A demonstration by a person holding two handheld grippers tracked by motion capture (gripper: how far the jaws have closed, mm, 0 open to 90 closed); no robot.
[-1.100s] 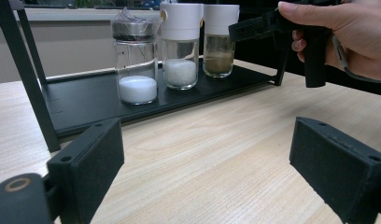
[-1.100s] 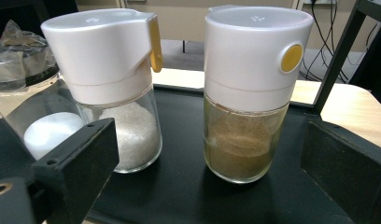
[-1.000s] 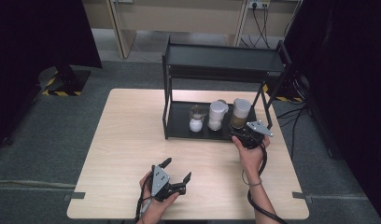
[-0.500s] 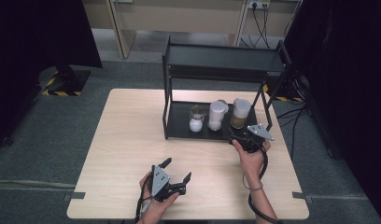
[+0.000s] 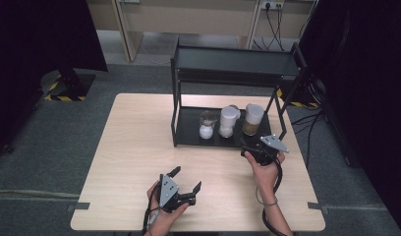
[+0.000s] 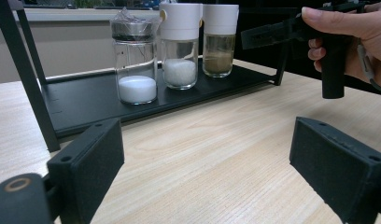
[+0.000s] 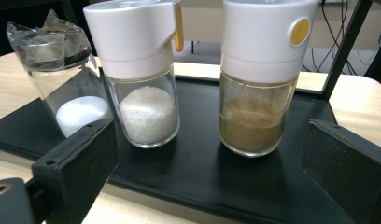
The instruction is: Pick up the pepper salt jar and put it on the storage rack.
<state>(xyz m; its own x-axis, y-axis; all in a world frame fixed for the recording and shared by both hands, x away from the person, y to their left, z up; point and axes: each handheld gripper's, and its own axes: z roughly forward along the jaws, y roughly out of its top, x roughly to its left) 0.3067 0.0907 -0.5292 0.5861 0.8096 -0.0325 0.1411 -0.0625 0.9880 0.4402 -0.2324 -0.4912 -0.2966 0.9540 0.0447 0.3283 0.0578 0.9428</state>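
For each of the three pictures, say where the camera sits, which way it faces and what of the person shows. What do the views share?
High view: above the table, looking down; both forearms, left gripper, right gripper.
Left gripper view: low over the table, facing the rack; own open jaws, the other hand.
Right gripper view: at the rack's lower shelf; own open jaws.
Shared: three jars, among them the brown-filled jar.

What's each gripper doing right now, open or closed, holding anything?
Left gripper: jaws open, holding nothing.
Right gripper: jaws open, holding nothing, facing the brown-filled jar.

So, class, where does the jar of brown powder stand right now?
In the high view the brown jar stands at the right end of the rack's bottom shelf, next to the white-capped sugar jar, just beyond the right tool.
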